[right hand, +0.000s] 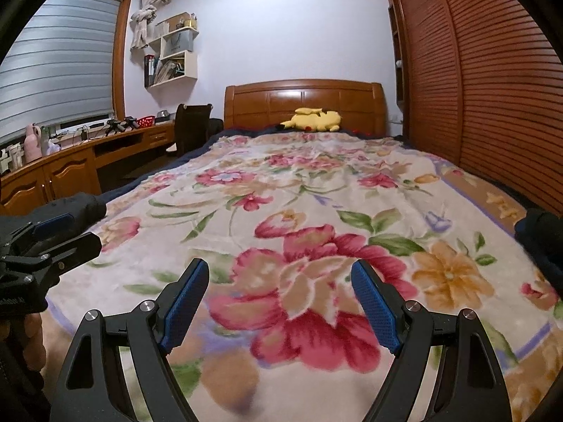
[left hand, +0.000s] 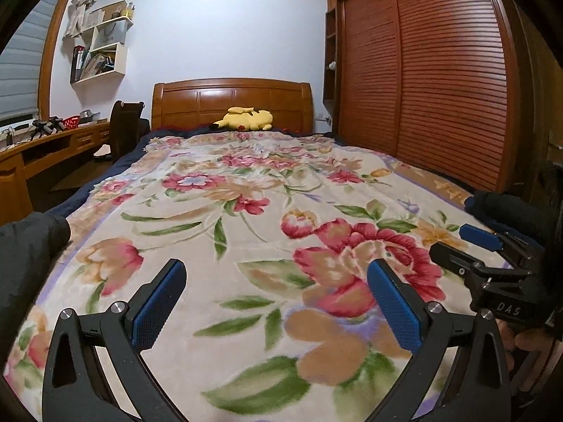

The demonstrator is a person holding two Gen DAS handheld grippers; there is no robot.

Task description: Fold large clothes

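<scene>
A dark garment lies at the near end of the bed, with one dark part (left hand: pixel 31 246) at the left edge and another (left hand: pixel 506 211) at the right edge of the left wrist view. It also shows in the right wrist view at left (right hand: pixel 74 207) and at right (right hand: pixel 542 232). My left gripper (left hand: pixel 278 281) is open and empty above the floral blanket (left hand: pixel 246 211). My right gripper (right hand: pixel 279 281) is open and empty above the same blanket (right hand: pixel 316 193). The right gripper also shows in the left wrist view (left hand: pixel 468 246), and the left gripper in the right wrist view (right hand: pixel 67 232).
A yellow plush toy (left hand: pixel 246 119) lies by the wooden headboard (left hand: pixel 232 102). A louvred wardrobe (left hand: pixel 440 70) runs along the right side of the bed. A wooden desk (right hand: pixel 70 161) with a dark chair (right hand: pixel 191 123) stands at left, below wall shelves (right hand: pixel 172 52).
</scene>
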